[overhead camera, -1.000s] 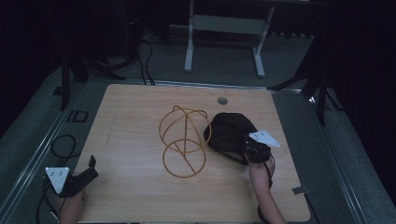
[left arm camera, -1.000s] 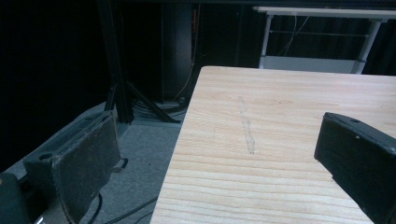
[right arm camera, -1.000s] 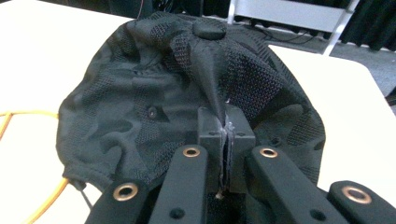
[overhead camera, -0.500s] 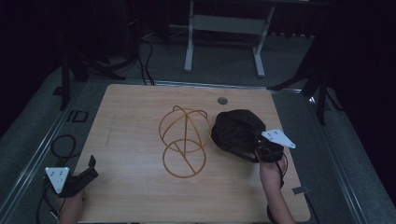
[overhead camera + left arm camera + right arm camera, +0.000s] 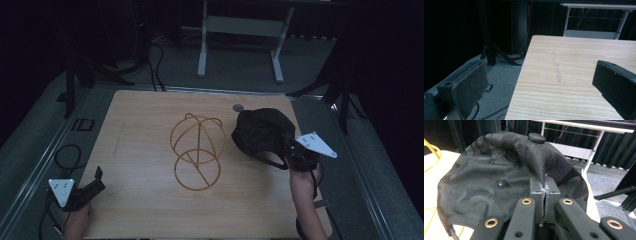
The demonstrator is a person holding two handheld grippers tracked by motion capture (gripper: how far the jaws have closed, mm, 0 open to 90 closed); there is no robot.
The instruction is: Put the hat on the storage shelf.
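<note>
A black mesh cap (image 5: 262, 132) hangs at the table's right side, crumpled, with my right gripper (image 5: 295, 156) shut on a fold of its fabric. In the right gripper view the jaws pinch the cap (image 5: 499, 180) just below its top button. A golden wire frame (image 5: 196, 150), a dome of hoops on a round base ring, stands at the table's middle, left of the cap. My left gripper (image 5: 92, 182) rests open at the front left corner; its fingers (image 5: 614, 85) stand wide apart with nothing between them.
The wooden table (image 5: 140, 130) has a small round grommet (image 5: 238, 107) near its back edge. Cables (image 5: 65, 157) lie on the floor to the left. A white desk frame (image 5: 240, 30) stands behind the table.
My right gripper has carried the cap to the right and slightly back, away from the wire frame. The left gripper has stayed put.
</note>
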